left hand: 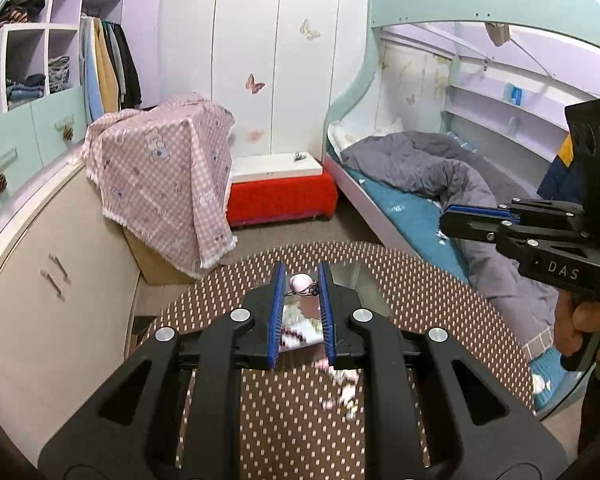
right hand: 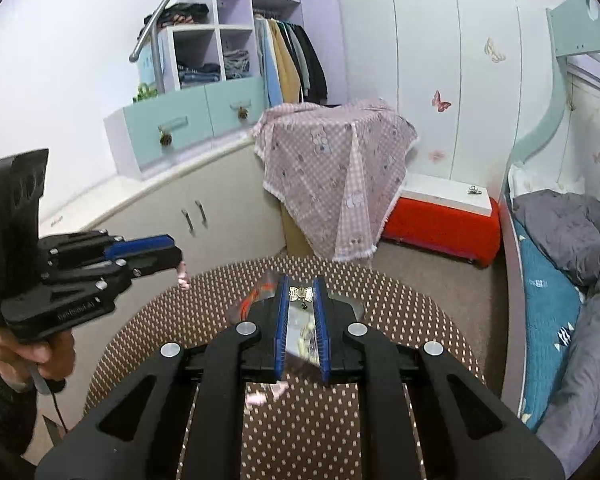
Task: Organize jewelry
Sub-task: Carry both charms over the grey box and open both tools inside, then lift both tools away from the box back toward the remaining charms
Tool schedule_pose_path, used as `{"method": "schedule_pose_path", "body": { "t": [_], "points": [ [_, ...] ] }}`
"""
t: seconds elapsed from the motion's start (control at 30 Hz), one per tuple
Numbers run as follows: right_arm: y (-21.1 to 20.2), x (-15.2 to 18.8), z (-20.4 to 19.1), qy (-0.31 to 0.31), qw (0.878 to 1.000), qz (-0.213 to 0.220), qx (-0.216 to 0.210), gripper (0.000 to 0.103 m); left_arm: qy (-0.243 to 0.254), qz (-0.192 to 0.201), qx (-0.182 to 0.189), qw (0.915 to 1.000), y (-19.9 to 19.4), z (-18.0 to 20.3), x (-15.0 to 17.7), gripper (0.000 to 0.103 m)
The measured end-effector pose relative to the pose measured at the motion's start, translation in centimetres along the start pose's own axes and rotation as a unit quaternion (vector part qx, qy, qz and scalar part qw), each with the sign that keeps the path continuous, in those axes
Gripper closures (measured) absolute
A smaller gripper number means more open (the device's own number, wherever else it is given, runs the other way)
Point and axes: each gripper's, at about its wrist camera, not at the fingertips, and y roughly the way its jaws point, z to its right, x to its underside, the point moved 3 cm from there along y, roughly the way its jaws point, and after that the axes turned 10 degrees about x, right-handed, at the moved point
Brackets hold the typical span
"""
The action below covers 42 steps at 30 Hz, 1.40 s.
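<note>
Jewelry here means two small pieces, and each one is up in the air over the round counter (left hand: 420, 300) with the brown dotted cloth. The pink bead (left hand: 301, 283) sits at the far tips of the left gripper (left hand: 301, 271). Its fingers are pressed on the bead from both sides, with only a small gap between them. The gold bow (right hand: 301, 294) sits at the far tips of the right gripper (right hand: 300, 282), and those fingers are pressed on it the same way. I think each piece is pinched right at the tips because it is so tiny. That way it can be seen well and put down in just the right spot. Both pieces hang above a shiny sheet (right hand: 342, 302) on the far part of the counter, and I think that is where they are meant to go. The pink bead is round and pale, with a thin dark loop or wire below it. The gold bow is bright, with two wings and a knot in the middle. Some pink bits (left hand: 340, 386) lie on the near side of the counter, too blurry to name.
</note>
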Motion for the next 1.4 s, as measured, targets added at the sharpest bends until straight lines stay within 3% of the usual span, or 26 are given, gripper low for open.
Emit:
{"method": "schedule_pose_path", "body": {
  "t": [0.23,0.63,0.67,0.7,0.73,0.77,0.8,0.83,0.93,1.03,1.4],
  "points": [
    [2.5,-2.1,0.8,0.025,0.999,-0.018,-0.014,0.092,-0.012,0.002,0.013,0.9998,1.7,0.1,-2.5,0.086],
    [7.2,-1.7,1.4,0.054,0.996,-0.071,-0.021,0.092,-0.045,-0.039,0.025,0.9979,5.2,-1.2,-2.4,0.086],
    [7.6,-1.6,1.5,0.056,0.995,-0.077,-0.022,0.092,-0.047,-0.046,0.026,0.9975,5.5,-1.3,-2.3,0.084],
    [8.0,-1.5,1.6,0.06,0.995,-0.082,-0.02,0.091,-0.047,-0.054,0.021,0.9972,5.8,-1.4,-2.1,0.069],
    [8.2,-1.3,2.0,0.069,0.994,-0.086,-0.016,0.085,-0.044,-0.058,0.009,0.9973,5.9,-1.5,-2.0,0.05],
    [8.5,-1.1,2.3,0.078,0.993,-0.089,-0.015,0.081,-0.042,-0.054,-0.001,0.9977,5.9,-1.6,-1.9,0.012],
    [8.7,-1.1,2.6,0.085,0.992,-0.09,-0.014,0.069,-0.042,-0.038,-0.009,0.9984,5.5,-1.8,-1.8,0.009],
    [8.8,-1.0,2.9,0.093,0.992,-0.09,-0.011,0.054,-0.045,-0.03,-0.006,0.9985,5.1,-2.0,-1.8,0.009],
    [8.4,-0.8,3.5,0.107,0.991,-0.079,-0.001,0.026,-0.055,-0.033,-0.017,0.9978,5.0,-2.6,-1.6,0.009],
    [7.7,-0.8,4.0,0.119,0.991,-0.064,0.007,0.01,-0.07,-0.03,-0.034,0.9965,4.6,-3.4,-1.2,0.009],
    [6.2,-0.1,4.4,0.128,0.99,-0.048,0.017,0.008,-0.081,-0.009,-0.062,0.9948,2.4,-3.8,0.0,0.008]
  ]
}}
